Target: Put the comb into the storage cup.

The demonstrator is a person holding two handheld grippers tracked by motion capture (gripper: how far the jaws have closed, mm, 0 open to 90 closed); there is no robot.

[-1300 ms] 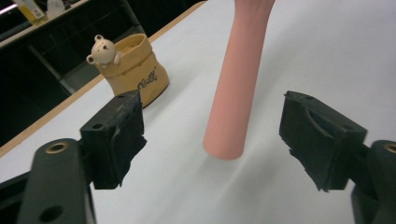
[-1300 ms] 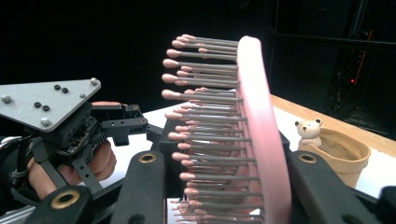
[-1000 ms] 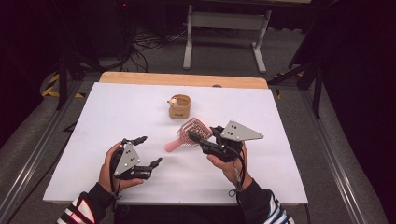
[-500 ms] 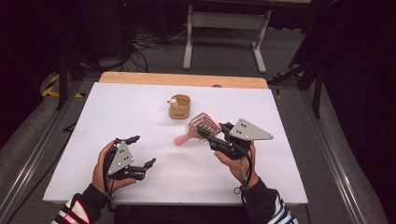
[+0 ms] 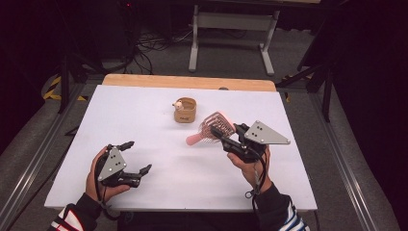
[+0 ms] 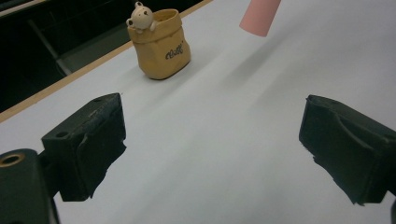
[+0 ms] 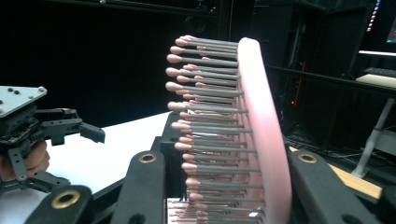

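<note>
Hairbrush [image 7: 261,135]: smooth pink plastic body with a soft satin sheen, grey matt pins capped with pink rounded tips; its pink handle [image 5: 194,140], nearer the pouch, looks matt and even. Pouch [image 6: 161,44]: tan, matt, creased like stiff paper or leather-look cloth, dark printed lettering on the front, with a pale smooth figurine [image 6: 140,17] at its rim. Desk [image 5: 144,110]: white matt smooth top with a bare light wood strip [image 5: 187,82] beyond the pouch; left tool [image 5: 133,159] and right tool [image 5: 217,131]: black matt plastic with rough-edged pads, brass-coloured rivets, dull grey metal plate.
</note>
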